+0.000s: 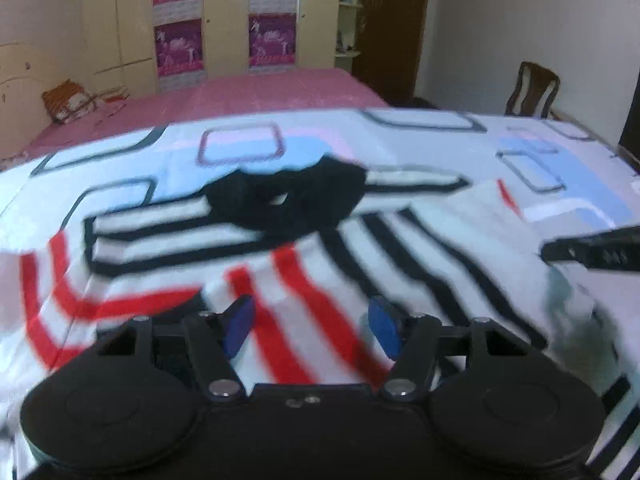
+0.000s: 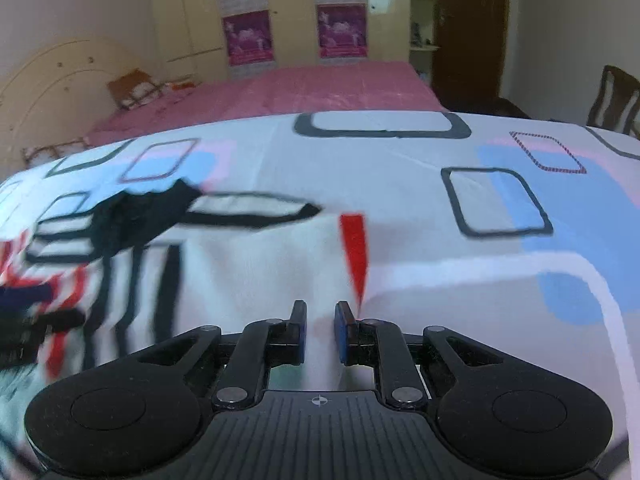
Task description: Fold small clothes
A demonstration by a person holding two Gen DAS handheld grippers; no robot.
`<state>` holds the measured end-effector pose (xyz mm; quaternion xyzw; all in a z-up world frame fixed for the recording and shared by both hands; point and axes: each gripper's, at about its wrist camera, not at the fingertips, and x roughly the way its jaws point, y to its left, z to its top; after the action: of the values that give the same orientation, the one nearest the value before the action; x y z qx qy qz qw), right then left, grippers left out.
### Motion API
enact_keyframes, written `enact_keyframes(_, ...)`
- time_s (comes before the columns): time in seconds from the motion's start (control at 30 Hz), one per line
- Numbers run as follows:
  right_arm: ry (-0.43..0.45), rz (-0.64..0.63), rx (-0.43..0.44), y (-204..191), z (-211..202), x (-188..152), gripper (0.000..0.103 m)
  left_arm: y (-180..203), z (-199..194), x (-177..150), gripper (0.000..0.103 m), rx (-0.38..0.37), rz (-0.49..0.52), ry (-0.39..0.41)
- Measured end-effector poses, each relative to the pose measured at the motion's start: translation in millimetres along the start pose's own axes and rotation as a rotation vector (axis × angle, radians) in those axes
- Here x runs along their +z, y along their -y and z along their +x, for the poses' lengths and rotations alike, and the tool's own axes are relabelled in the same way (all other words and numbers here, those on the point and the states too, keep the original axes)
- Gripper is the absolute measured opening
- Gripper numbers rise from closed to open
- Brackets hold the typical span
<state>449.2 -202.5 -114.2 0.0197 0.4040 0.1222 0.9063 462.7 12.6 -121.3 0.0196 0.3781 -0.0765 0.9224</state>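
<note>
the striped garment [image 1: 304,264] lay spread on the patterned table [image 2: 400,168], black collar at its far end, stripes running near to far. the left tool [image 1: 314,326] hung over its near red stripes, jaws wide and empty. the right tool [image 2: 320,330], pinched narrow on the garment's white right edge, seemed the nearer hand for folding leftward

The small white garment [image 1: 336,280] carried red stripes on one side, black stripes on the other and a black collar. The white bedsheet [image 2: 380,160] beneath showed black-outlined rectangles with light blue and pale pink patches. The farther bed cover [image 2: 312,88] was plain pink.
</note>
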Motion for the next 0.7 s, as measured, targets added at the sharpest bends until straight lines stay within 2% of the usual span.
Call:
enact_keyframes(0.03, -0.029, -0.01, -0.004, -4, 1, -8, 0.016, 0, 4, -5, 0.063, 0.006, 0.01, -0.023)
enact_keyframes(0.1, -0.003, -0.039, -0.037, -12, 1, -20, 0.016, 2, 5, -6, 0.064, 0.012, 0.031, -0.012)
enact_keyframes(0.17, -0.023, -0.061, -0.07, -21, -2, -16, 0.016, 2, 0, 1, 0.064, 0.011, 0.021, -0.025)
enact_keyframes(0.23, -0.001, -0.045, -0.047, -25, -14, -13, 0.016, -3, -14, 1, 0.064, 0.002, -0.006, 0.006)
enact_keyframes(0.33, 0.004, -0.033, -0.021, -32, -26, -22, 0.016, -8, -30, -9, 0.07, 0.035, -0.018, 0.036)
enact_keyframes(0.4, -0.04, -0.037, -0.014, -35, -20, -34, 0.016, -14, -20, -18, 0.072, 0.069, -0.013, -0.025)
enact_keyframes(0.43, -0.055, -0.045, -0.025, -37, -15, -40, 0.016, -18, -17, -23, 0.074, 0.06, -0.028, -0.033)
enact_keyframes(0.53, -0.054, -0.052, -0.051, -45, -17, -33, 0.016, -23, -24, -20, 0.072, 0.059, -0.049, -0.015)
enact_keyframes(0.63, 0.0, -0.028, -0.039, -49, -26, -26, 0.016, -27, -27, -18, 0.07, 0.091, -0.048, 0.007)
enact_keyframes(0.7, -0.046, -0.018, -0.051, -50, -17, -29, 0.016, -34, -22, -21, 0.071, 0.075, -0.071, -0.022)
